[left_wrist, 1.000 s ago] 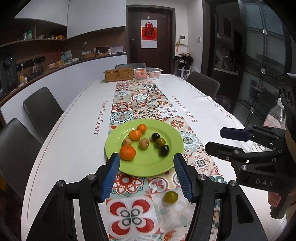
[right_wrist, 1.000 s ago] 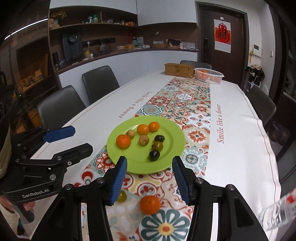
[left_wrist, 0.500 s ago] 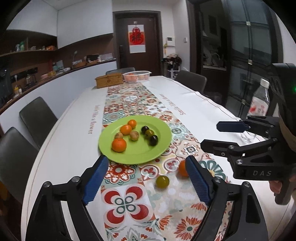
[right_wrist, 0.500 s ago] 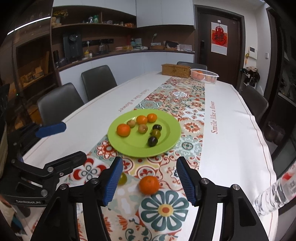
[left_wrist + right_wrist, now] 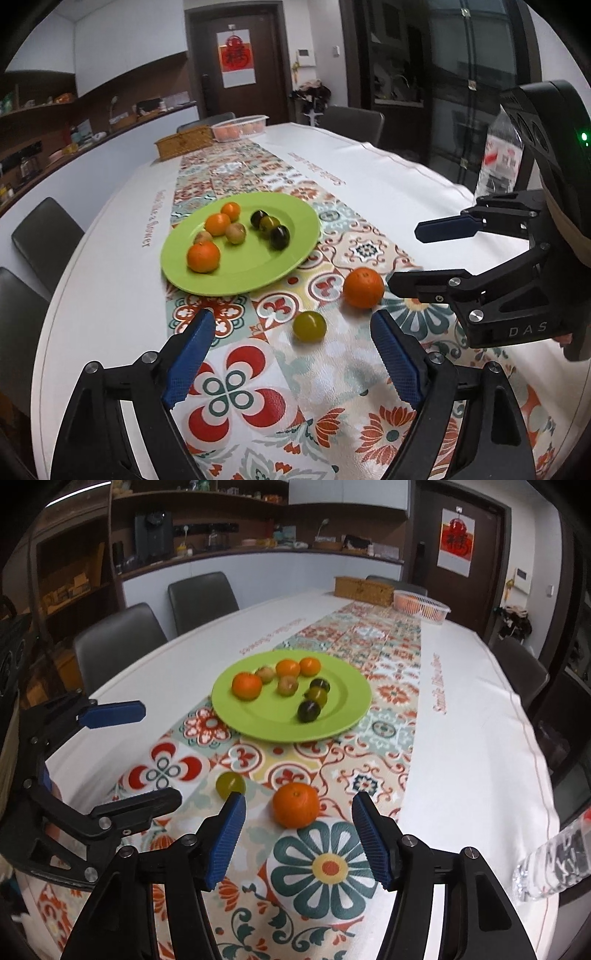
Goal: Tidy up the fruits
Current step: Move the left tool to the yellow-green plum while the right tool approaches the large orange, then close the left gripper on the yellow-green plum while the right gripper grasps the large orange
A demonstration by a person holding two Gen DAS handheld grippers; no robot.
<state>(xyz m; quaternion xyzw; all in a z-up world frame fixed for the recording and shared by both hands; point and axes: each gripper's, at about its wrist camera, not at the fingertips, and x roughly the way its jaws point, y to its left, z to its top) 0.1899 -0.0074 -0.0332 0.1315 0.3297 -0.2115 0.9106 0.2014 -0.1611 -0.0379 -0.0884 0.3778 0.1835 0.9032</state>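
Observation:
A green plate (image 5: 295, 240) (image 5: 343, 709) on the patterned runner holds several fruits: oranges, brown ones and dark plums. A loose orange (image 5: 363, 288) (image 5: 296, 805) and a yellow-green plum (image 5: 309, 326) (image 5: 230, 784) lie on the runner in front of the plate. My left gripper (image 5: 291, 362) is open and empty, with the green plum just ahead between its fingers. My right gripper (image 5: 298, 834) is open and empty, with the orange just ahead between its fingers. Each gripper also shows in the other's view: the right gripper (image 5: 428, 254), the left gripper (image 5: 147, 753).
A clear water bottle (image 5: 554, 864) (image 5: 498, 155) stands at the right table edge. A wicker box (image 5: 183, 145) and a basket of fruit (image 5: 239, 127) sit at the far end. Chairs (image 5: 201, 600) line the table.
Both grippers have pulled back from the plate and opened wider. The loose orange and green plum now lie just ahead of the fingertips.

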